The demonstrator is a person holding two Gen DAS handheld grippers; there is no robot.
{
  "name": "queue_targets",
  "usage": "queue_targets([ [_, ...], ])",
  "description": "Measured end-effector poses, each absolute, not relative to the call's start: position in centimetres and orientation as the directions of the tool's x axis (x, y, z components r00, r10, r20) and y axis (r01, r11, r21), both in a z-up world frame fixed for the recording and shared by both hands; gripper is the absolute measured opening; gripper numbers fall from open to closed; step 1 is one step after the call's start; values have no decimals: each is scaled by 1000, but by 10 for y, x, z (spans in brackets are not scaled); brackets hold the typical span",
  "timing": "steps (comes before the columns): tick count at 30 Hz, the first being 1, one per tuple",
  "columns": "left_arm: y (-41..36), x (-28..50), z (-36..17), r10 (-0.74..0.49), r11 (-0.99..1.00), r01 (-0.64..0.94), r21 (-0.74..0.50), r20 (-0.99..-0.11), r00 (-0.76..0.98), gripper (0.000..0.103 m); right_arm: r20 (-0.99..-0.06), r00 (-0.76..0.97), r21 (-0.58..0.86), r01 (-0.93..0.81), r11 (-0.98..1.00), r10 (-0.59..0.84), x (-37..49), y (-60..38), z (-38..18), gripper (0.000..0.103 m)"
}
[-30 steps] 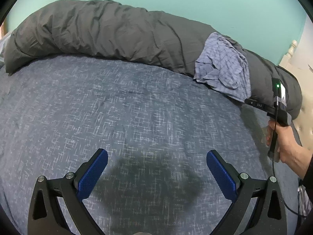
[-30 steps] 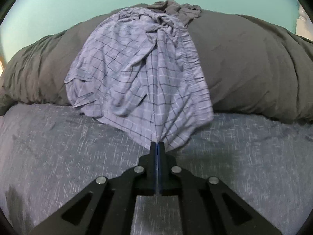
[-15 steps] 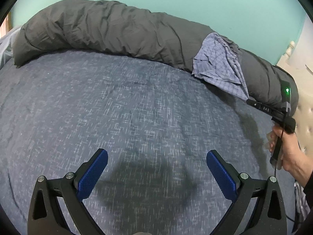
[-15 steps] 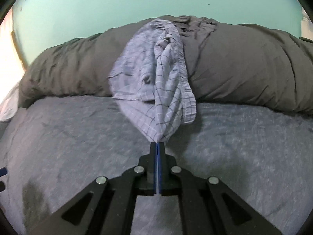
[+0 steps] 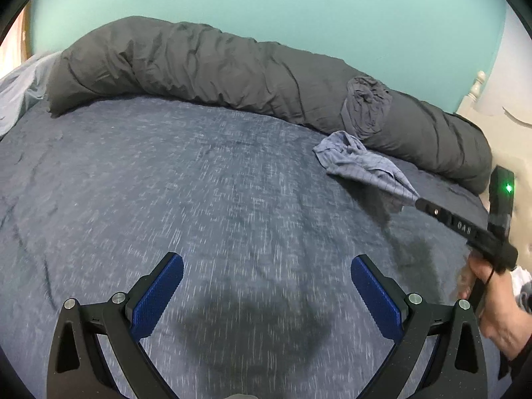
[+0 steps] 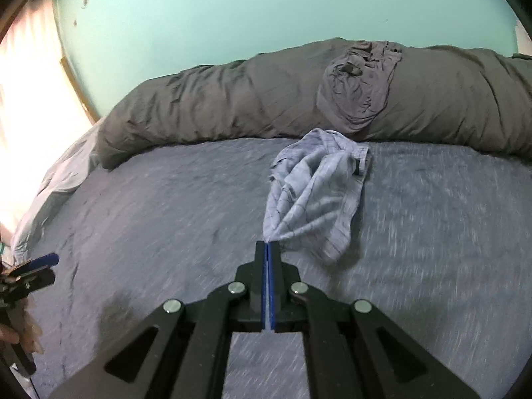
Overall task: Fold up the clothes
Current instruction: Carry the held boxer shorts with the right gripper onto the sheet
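Left wrist view: left gripper [image 5: 266, 294] wide open, nothing btwn blue pads, hovering over blue-flecked bedspread [image 5: 166, 199]. Right gripper [image 5: 419, 203] at right edge, clamped on corner of plaid garment [image 5: 360, 166]; rest of garment lying on bedspread just in front of rolled grey duvet [image 5: 199, 73]. Crumpled grey garment [image 5: 367, 103] on top of duvet, above the plaid one. Right hand [image 5: 492, 302] on handle, green LED lit.

Right wrist view: right gripper [image 6: 268, 249] fully closed, plaid garment [image 6: 319, 186] pinched at its near corner, cloth stretched from tips toward duvet [image 6: 199, 106]. Grey garment [image 6: 359, 79] on duvet, apart from plaid one. Left gripper [image 6: 31, 271] w/ hand at left edge. Teal wall [image 6: 232, 10] behind.
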State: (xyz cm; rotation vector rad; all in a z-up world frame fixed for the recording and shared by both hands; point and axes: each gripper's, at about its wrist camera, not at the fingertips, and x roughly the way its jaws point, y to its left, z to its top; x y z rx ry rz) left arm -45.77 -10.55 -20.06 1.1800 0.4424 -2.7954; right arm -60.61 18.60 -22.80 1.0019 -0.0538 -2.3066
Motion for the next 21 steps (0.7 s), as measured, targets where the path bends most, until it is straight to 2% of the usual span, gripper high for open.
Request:
queue_targets([
  [8, -89, -403, -193, 56, -961, 152, -230, -702, -710, 103, -601, -518, 309, 551, -775, -609, -529, 194, -206, 0],
  [21, -80, -315, -193, 86, -962, 114, -249, -672, -736, 103, -580, -475, 326, 609, -723, -662, -404, 192, -200, 0],
])
